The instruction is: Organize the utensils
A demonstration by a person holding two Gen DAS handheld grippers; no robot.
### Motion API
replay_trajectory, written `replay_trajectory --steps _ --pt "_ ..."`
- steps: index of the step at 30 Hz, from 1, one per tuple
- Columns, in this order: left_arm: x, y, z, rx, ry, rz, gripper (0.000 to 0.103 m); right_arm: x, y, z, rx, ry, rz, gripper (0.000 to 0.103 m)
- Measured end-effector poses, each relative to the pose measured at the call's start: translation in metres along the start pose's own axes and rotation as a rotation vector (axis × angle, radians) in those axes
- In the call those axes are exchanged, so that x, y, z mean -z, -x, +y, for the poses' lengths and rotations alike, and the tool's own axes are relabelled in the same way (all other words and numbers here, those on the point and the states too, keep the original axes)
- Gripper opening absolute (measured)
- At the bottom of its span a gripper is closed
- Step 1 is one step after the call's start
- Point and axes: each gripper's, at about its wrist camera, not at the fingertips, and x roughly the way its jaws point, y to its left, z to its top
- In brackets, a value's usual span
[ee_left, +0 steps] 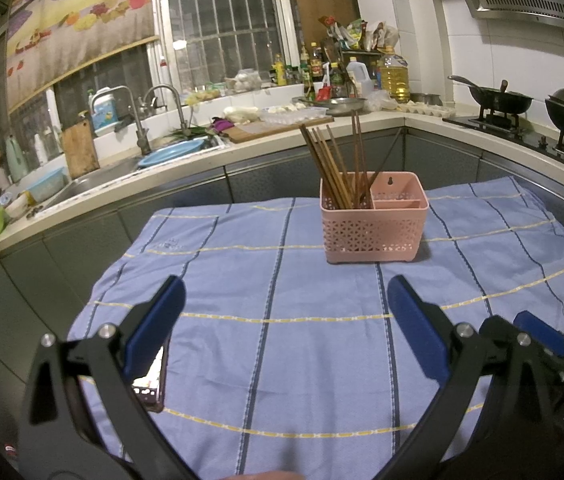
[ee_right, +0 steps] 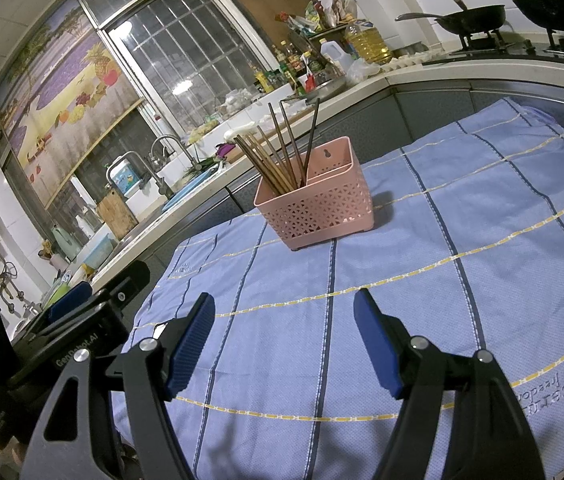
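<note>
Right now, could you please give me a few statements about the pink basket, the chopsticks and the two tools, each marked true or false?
1. The chopsticks stand in the pink basket. True.
2. The basket's smaller compartments also hold chopsticks. False: none show there; all are in the large one.
3. The left tool is open and holds nothing. True.
4. The right tool grips a chopstick. False: it is open and empty.
5. The basket lies tipped over on the blue striped cloth. False: it stands upright.

Pink basket [ee_left: 374, 224]: matt perforated plastic. Chopsticks [ee_left: 334, 168]: brown wood. Blue tablecloth [ee_left: 282, 340]: woven cloth, matt, center frame.
</note>
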Motion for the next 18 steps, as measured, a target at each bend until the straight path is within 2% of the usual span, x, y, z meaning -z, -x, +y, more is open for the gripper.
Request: replay_trajectory --steps 18 --pt "-0.0012 0.001 -0.0007 0.004 0.001 0.001 0.097 0.0001 0.0011 0.0025 0.001 -0.001 0.0 0.072"
